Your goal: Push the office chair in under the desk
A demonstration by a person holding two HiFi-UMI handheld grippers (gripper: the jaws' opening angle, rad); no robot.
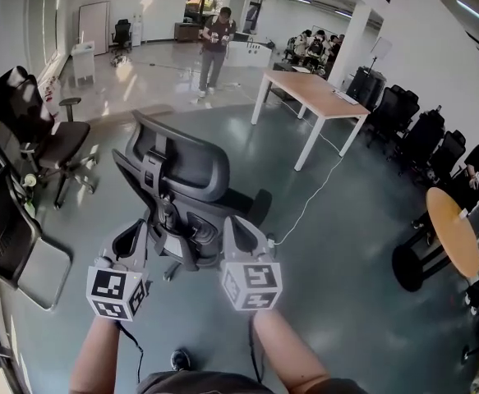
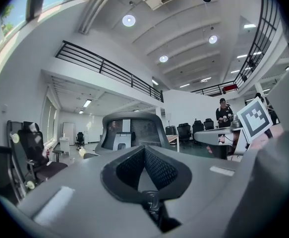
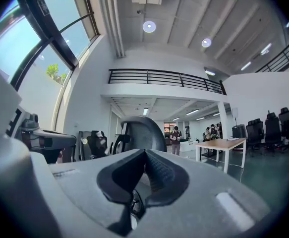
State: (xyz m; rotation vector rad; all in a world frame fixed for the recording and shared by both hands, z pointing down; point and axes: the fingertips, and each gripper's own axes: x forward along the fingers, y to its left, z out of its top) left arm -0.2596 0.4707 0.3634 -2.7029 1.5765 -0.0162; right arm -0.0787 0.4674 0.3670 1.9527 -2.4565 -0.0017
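The black office chair stands in the middle of the floor in the head view, with its backrest toward me. The desk, a wooden top on white legs, is further off to the right, with open floor between it and the chair. My left gripper and right gripper are side by side just behind the chair's back, both shut with nothing between the jaws. The left gripper view has the shut left gripper in front of the chair's backrest. The right gripper view shows the shut right gripper, the chair and the desk.
Another black chair and a folding chair stand at the left. A row of black chairs and a round table are at the right. A cable runs across the floor from the desk. A person stands far back.
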